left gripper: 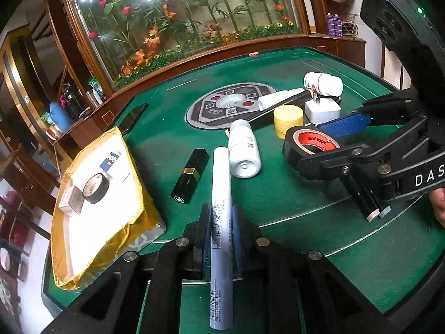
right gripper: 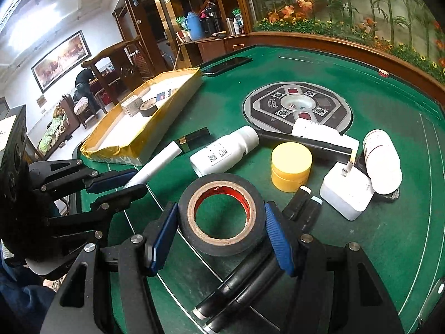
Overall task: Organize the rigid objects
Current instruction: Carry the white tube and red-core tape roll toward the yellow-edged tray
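A green felt game table [left gripper: 155, 150] fills the room's near side, backed by a curved wooden rail and a glass case of artificial flowers and bamboo [left gripper: 178, 14]. At the far left sits my sorting tray [left gripper: 91, 239], a shallow box wrapped in yellow, already holding a small silvery box [left gripper: 71, 200], a black tape roll [left gripper: 96, 188] and a blue card [left gripper: 111, 161]. Right of it a black lipstick with a gold band [left gripper: 190, 176] lies on the felt, then a white bottle on its side [left gripper: 244, 150], both close beside the tube I hold. Further right crowd a yellow jar [right gripper: 291, 166], a white plug adapter [right gripper: 346, 192], a white pill bottle [right gripper: 382, 161] and a black marker [right gripper: 303, 142] lying across the round control panel [right gripper: 297, 108].

My left gripper [left gripper: 221, 222] angles down toward the table, its blue pads clamped tight on a long white tube [left gripper: 221, 194]. The tube is slim, printed with small text and a barcode near my end, and points away toward the white bottle.

My right gripper [right gripper: 221, 224] also tilts downward, fingers spread partway around a roll of black electrical tape [right gripper: 221, 217] with a cardboard core and red inner label. Both blue pads press its outer rim, and the roll sits tilted above the felt, near the yellow jar.
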A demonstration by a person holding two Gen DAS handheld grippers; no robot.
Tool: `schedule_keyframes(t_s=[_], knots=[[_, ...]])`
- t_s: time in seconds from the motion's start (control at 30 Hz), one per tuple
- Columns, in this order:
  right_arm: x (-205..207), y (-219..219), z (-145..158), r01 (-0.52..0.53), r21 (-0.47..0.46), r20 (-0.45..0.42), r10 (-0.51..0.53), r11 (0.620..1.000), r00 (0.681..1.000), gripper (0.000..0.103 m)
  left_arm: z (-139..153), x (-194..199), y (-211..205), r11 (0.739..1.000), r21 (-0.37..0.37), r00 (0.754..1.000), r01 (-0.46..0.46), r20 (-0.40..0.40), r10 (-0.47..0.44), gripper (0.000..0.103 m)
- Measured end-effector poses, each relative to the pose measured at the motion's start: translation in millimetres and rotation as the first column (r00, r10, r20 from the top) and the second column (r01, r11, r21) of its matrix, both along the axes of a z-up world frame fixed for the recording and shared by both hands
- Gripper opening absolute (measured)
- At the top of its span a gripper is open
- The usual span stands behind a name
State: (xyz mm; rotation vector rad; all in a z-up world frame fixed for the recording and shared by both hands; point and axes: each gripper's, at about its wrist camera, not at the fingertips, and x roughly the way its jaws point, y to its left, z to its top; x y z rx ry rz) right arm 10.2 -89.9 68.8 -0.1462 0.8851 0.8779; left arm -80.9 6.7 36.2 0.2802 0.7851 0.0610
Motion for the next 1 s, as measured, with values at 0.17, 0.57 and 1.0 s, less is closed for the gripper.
schedule_keyframes(t_s=[0.17, 0.57, 1.0], knots=[[0.9, 0.2, 0.7, 0.004, 0.011, -0.004, -0.004, 1.0, 1.0, 0.062, 2.4, -1.7, -0.3, 1.0, 0.02, 1.0, -0.012, 0.019, 0.011, 0.015], [-3.2, 7.2, 3.1, -0.004, 0.029, -0.006, 0.004, 1.0, 1.0, 0.062, 10.2, -6.8, 6.1, 0.999, 0.031, 0.998, -0.042, 0.056, 0.04, 0.015], [-4.0, 23.3, 9.4, -0.016, 0.05, -0.003, 0.016, 0.999, 1.0, 0.062, 19.3, -11.0, 23.5, 0.997, -0.012, 0.994, -0.079, 0.081, 0.08, 0.015]])
